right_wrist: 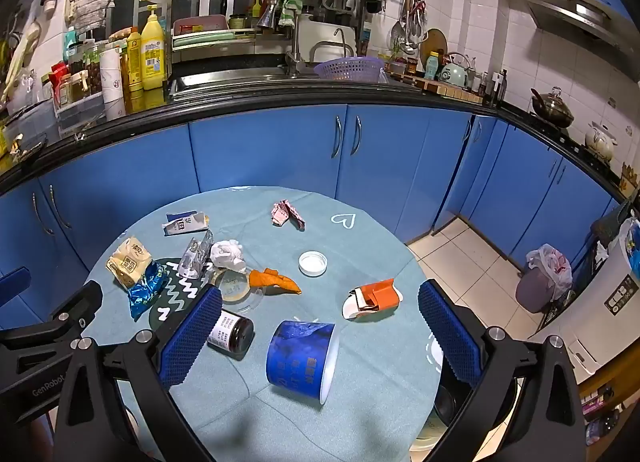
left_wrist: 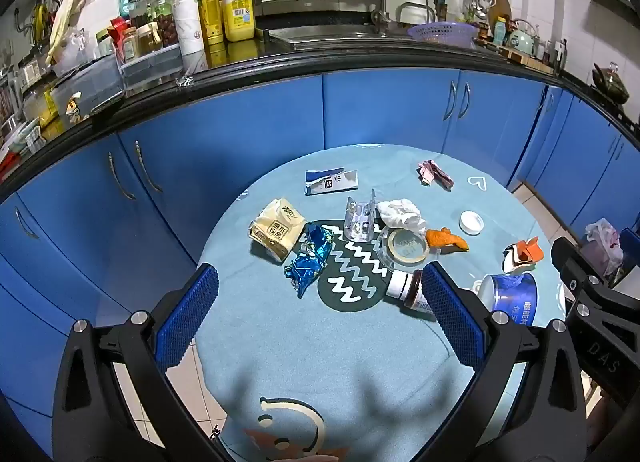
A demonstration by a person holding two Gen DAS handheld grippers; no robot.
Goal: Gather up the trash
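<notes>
Trash lies scattered on a round table with a light blue cloth (left_wrist: 304,346) (right_wrist: 360,246). I see a blue foil wrapper (left_wrist: 310,258) (right_wrist: 146,288), a beige snack bag (left_wrist: 276,230) (right_wrist: 129,262), a crumpled white tissue (left_wrist: 400,214) (right_wrist: 228,256), an orange peel (left_wrist: 446,240) (right_wrist: 274,282), a tipped dark jar (left_wrist: 408,288) (right_wrist: 232,334), a tipped blue paper cup (left_wrist: 510,296) (right_wrist: 302,360), a white lid (right_wrist: 313,263) and an orange-white carton (right_wrist: 374,300). My left gripper (left_wrist: 320,302) hovers open over the near middle, holding nothing. My right gripper (right_wrist: 320,322) hovers open above the blue cup, empty.
Blue cabinets (left_wrist: 380,110) under a black counter (right_wrist: 280,96) with bottles and a sink stand behind the table. A bin with a plastic bag (right_wrist: 546,280) sits on the tiled floor at the right, next to a white appliance (right_wrist: 600,326). A torn blue-white carton (left_wrist: 330,182) and pink wrapper (left_wrist: 434,176) lie at the far side.
</notes>
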